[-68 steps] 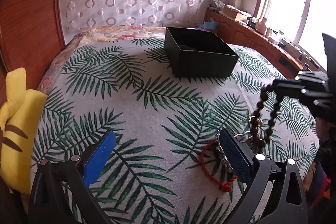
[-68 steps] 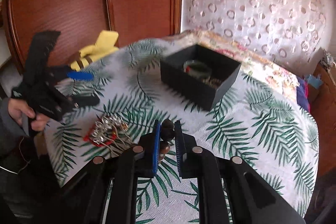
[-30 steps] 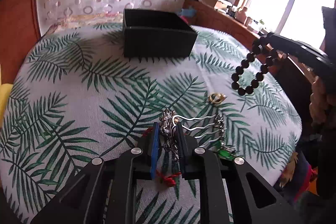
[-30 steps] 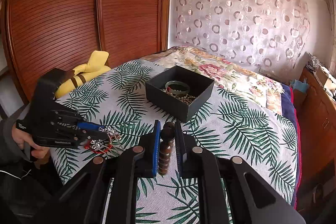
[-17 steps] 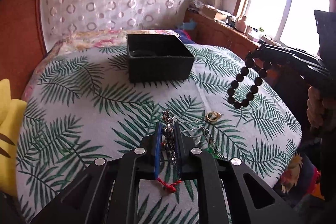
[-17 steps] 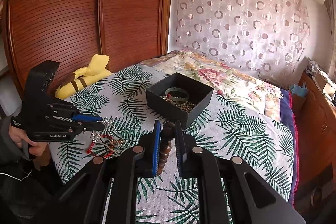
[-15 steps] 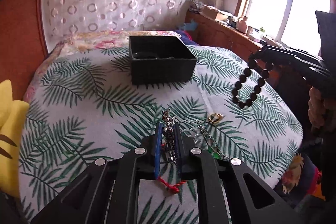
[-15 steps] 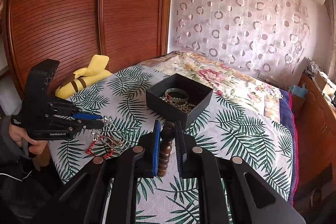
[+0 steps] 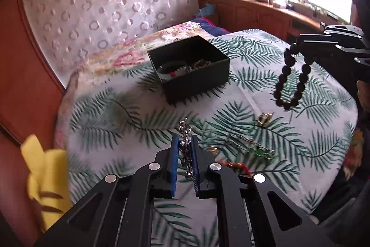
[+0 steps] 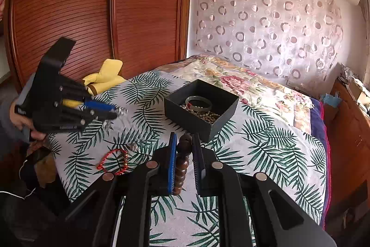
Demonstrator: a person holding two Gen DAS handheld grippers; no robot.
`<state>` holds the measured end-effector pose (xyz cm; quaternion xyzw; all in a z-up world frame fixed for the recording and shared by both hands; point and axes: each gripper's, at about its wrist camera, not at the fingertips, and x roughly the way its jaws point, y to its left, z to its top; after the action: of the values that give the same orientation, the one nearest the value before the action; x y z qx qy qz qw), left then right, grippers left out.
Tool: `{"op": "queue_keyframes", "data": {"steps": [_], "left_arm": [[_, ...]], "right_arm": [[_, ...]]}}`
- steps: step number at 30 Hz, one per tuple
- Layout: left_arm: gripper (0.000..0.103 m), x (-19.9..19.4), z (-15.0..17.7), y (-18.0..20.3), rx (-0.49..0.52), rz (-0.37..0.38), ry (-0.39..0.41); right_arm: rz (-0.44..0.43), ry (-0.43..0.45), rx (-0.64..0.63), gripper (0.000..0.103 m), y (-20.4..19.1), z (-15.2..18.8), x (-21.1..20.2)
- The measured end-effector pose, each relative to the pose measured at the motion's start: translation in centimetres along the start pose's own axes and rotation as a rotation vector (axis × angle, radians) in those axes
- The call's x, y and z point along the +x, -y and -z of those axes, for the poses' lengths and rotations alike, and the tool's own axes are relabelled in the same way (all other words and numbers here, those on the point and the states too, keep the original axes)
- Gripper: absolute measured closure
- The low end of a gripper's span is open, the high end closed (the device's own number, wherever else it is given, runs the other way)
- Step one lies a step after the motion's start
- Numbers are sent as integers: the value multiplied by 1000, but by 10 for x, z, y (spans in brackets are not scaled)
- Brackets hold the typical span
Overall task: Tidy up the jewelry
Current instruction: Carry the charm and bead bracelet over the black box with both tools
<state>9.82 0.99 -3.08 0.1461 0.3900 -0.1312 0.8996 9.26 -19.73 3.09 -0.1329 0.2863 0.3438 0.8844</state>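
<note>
Both pieces of jewelry are lifted and on their way to the black box (image 9: 188, 66), so the step in hand is the carry.

On the left, the left tongs (image 9: 185, 147) are closed down to a narrow gap on a silver chain (image 9: 185, 131). The chain's top pokes up past the fingertips and the rest dangles below them, so its long axis runs roughly vertical; its exact shape is hard to make out in the blur. It hangs over the palm-leaf bedspread (image 9: 115, 112), well short of the box.

Further right on the bed lie a red cord bracelet (image 10: 113, 161), a chain with green stones (image 9: 252, 146) and a gold ring (image 9: 263, 118), still to be collected.

The box sits open near the middle of the bed, with a green bangle (image 10: 198, 102) and small beads already inside.

On the right, the right tongs (image 10: 185, 154) are pinched on a dark bead bracelet (image 9: 290, 80). It hangs as a loop, long axis vertical, in the air to the right of the box and above the bed.

The next move probably calls for bringing each piece over the box opening, lowering it until the hanging end is inside the walls, and only then opening, so nothing drapes over the rim.
</note>
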Motion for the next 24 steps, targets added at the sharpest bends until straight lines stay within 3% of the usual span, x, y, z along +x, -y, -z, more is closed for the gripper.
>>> {"op": "queue_keyframes", "data": {"steps": [5, 15, 24], "left_arm": [[94, -3, -16, -5, 51, -22, -11], [94, -9, -31, -17, -25, -7, 55], [94, -1, -53, -23, -85, -2, 121]], "right_arm": [[-2, 4, 4, 88, 1, -1, -1], [18, 12, 3, 88, 6, -11, 2], [64, 40, -7, 88, 21, -46, 11]]}}
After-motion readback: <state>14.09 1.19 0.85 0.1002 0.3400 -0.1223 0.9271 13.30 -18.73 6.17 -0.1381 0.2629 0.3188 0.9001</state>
